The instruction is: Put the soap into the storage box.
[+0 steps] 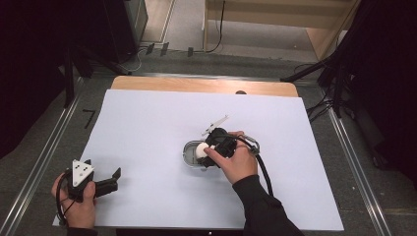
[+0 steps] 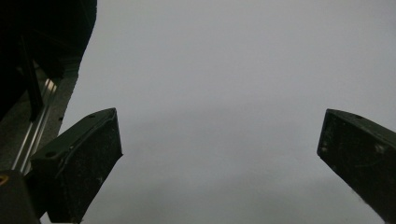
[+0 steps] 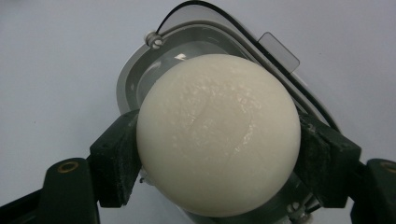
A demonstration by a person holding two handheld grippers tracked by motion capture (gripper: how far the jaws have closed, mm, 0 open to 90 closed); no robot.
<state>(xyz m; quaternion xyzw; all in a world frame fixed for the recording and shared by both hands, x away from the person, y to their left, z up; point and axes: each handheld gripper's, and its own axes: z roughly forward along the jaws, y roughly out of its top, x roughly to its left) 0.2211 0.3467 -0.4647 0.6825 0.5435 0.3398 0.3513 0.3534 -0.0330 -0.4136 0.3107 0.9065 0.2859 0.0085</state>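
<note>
Right gripper (image 3: 218, 154) is clamped on the white ball (image 3: 218, 134), held right over the clear container (image 3: 140, 79) beneath it. Looks mid-task: ball gripped, not yet let go inside. Left gripper (image 2: 219, 154) jaws apart, nothing between them, idle over the white table (image 2: 224, 70).

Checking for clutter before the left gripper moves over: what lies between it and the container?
Nothing: in the high view, bare white sheet runs from the open left gripper to the container, over which the right gripper holds a white ball.
</note>
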